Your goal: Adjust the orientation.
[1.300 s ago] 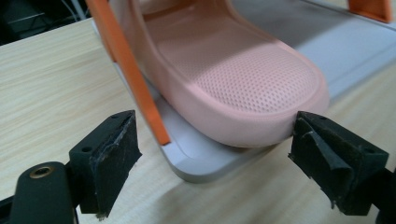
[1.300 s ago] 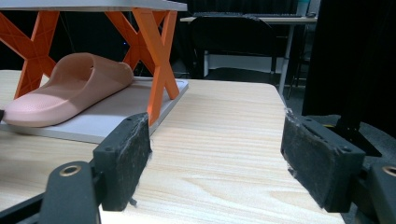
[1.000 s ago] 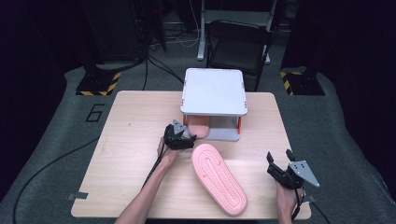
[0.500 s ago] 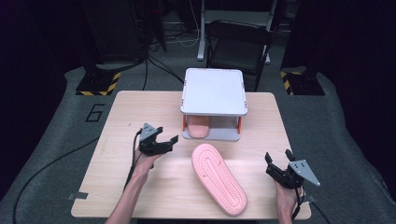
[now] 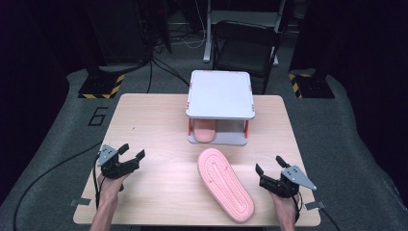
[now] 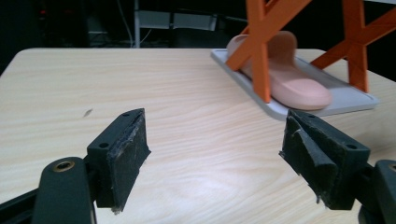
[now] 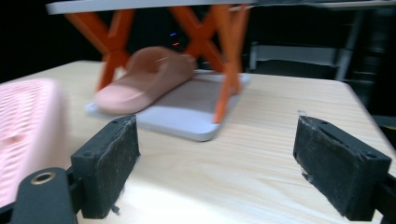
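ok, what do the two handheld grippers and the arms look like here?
Both are black two-jaw units with blocky foam-like pads, frayed at the edges. The left gripper and the right gripper each carry a grey three-cornered plate on top and trail a black cable. Forearms are bare, no sleeves or gloves visible.

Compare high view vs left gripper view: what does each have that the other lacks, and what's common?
High view alone: the sole-up pink slipper lying on the table, the rack's white top, the right gripper with jaws open, both forearms, the chair behind. Left gripper view alone: the rack's orange crossed legs close up, and its own worn black pads, with nothing between them. Shared: the wooden tabletop, the slipper on the rack's lower tray, and the left gripper, jaws open.
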Motion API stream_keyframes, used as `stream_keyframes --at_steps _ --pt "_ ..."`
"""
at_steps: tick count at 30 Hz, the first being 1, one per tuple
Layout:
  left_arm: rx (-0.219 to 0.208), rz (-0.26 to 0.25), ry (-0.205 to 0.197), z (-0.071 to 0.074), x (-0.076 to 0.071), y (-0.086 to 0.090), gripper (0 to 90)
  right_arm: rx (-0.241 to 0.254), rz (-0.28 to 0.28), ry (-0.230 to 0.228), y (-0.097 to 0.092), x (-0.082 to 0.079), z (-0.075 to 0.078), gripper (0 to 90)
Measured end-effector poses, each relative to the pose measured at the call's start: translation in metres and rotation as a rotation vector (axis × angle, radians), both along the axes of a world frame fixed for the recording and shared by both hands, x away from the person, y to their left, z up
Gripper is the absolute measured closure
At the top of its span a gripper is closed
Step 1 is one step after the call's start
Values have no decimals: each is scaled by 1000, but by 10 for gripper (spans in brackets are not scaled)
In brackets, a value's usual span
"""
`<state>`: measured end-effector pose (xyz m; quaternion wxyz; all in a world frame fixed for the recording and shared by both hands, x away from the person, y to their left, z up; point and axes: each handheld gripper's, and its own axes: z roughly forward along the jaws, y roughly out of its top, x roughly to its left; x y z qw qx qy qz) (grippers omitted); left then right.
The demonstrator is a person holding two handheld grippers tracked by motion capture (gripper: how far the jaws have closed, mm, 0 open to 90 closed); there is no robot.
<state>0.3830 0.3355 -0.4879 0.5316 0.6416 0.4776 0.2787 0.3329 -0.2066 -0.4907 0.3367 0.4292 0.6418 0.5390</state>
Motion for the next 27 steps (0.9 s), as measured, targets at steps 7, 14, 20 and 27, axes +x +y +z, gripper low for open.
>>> stream_keyframes --at_steps 7,14,20,27 --pt "15 26 3 1 -6 10 222 -45 133 14 38 -11 5 141" --pt "35 21 -9 3 -6 6 223 -218 222 40 70 -16 -2 176" --pt "30 47 -16 5 -7 9 223 -188 155 56 55 -5 -5 176" --pt "22 68 -15 5 -9 16 223 -210 76 109 29 11 -12 198"
